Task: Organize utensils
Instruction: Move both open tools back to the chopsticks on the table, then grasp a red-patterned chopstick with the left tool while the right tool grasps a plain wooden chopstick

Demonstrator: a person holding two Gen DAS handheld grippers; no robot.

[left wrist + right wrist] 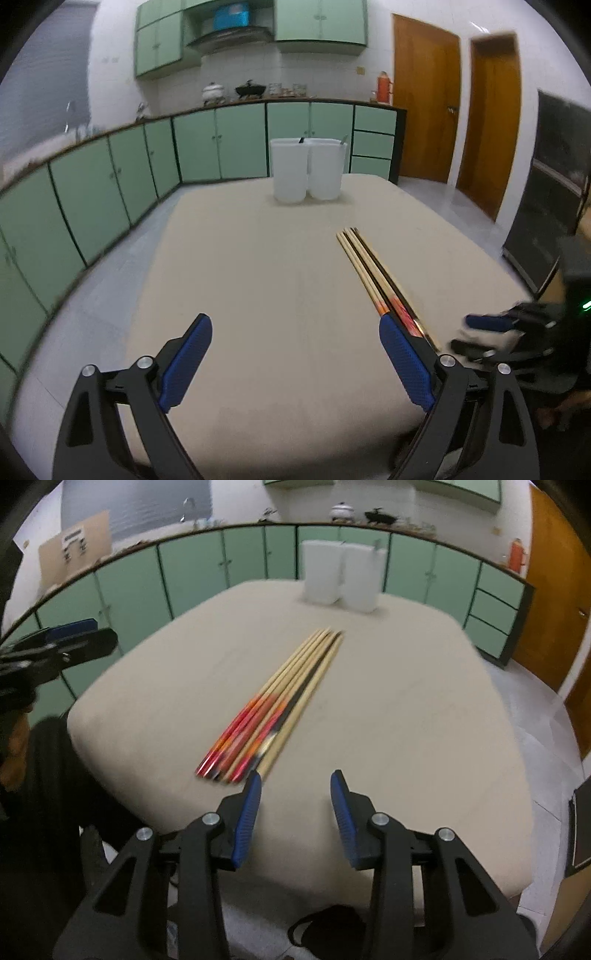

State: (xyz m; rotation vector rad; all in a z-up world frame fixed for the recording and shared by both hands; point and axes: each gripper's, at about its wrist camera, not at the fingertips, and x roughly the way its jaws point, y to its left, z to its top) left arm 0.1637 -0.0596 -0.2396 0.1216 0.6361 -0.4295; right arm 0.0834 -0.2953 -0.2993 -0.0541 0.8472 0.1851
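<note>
My left gripper (295, 332) gapes wide and holds nothing; my right gripper (295, 786) is parted and bare too. The bundle of wooden chopsticks with red-orange ends (273, 705) lies on the beige table (406, 720), short of two white plastic holders (341, 576).
</note>
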